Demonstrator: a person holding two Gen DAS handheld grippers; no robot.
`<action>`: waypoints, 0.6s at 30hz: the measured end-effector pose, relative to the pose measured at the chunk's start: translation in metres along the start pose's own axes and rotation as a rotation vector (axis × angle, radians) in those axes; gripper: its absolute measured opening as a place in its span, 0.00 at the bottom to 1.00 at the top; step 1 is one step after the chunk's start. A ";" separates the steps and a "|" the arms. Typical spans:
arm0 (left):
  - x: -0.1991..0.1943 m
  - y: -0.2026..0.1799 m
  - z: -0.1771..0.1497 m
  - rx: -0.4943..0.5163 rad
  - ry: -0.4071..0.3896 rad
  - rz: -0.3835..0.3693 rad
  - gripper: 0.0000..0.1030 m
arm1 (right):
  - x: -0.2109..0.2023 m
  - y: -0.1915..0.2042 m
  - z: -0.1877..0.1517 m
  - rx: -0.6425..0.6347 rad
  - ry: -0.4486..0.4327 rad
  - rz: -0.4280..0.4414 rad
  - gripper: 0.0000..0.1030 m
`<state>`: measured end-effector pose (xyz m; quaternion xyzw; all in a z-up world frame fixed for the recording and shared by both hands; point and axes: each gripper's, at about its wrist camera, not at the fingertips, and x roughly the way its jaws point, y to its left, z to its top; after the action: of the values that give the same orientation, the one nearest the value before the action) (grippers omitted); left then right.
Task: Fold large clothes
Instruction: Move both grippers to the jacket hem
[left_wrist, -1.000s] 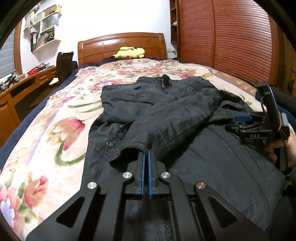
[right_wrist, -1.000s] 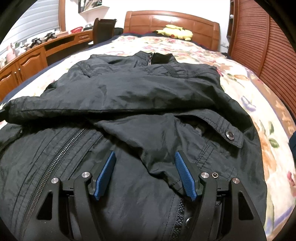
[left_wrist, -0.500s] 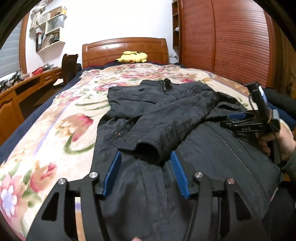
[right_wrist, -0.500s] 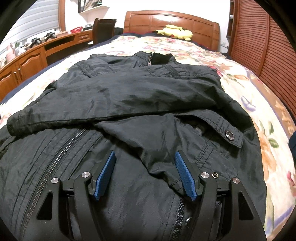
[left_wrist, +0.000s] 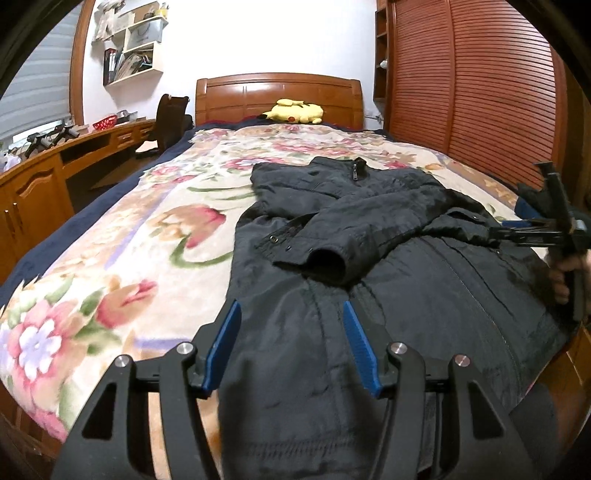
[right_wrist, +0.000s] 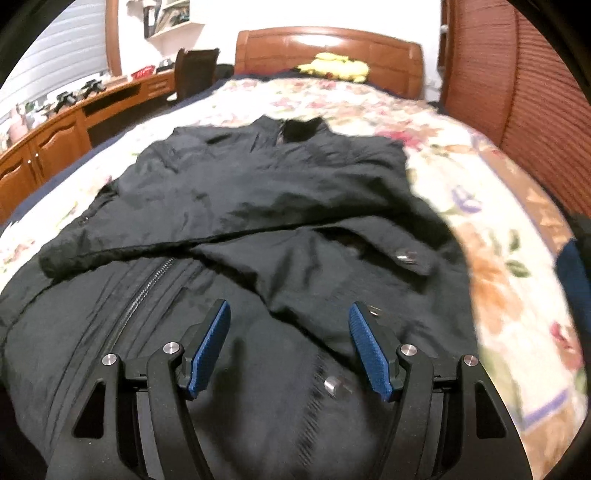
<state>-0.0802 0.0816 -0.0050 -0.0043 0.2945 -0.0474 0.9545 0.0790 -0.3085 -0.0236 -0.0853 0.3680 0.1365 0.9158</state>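
My left gripper (left_wrist: 291, 325) and right gripper (right_wrist: 290, 328) both gape empty above the black jacket (left_wrist: 388, 258); bare floral bedspread (left_wrist: 122, 251) flanks its edges

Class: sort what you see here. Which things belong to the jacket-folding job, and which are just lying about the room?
Part of the job:
black jacket, sleeves folded across its front
left gripper, open
right gripper, open
floral bed cover underneath

Just lying about:
yellow plush toy
chair
desk
wall shelves
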 end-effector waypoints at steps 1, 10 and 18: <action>-0.002 0.002 -0.002 0.002 0.000 0.007 0.55 | -0.010 -0.003 -0.004 -0.008 -0.006 -0.004 0.66; -0.019 0.022 -0.018 -0.021 0.013 0.041 0.55 | -0.068 -0.024 -0.052 -0.034 0.004 -0.070 0.70; -0.015 0.031 -0.038 -0.018 0.060 0.052 0.55 | -0.081 -0.028 -0.091 -0.044 0.033 -0.062 0.70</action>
<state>-0.1106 0.1149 -0.0290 -0.0037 0.3233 -0.0201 0.9461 -0.0281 -0.3738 -0.0305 -0.1189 0.3773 0.1145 0.9113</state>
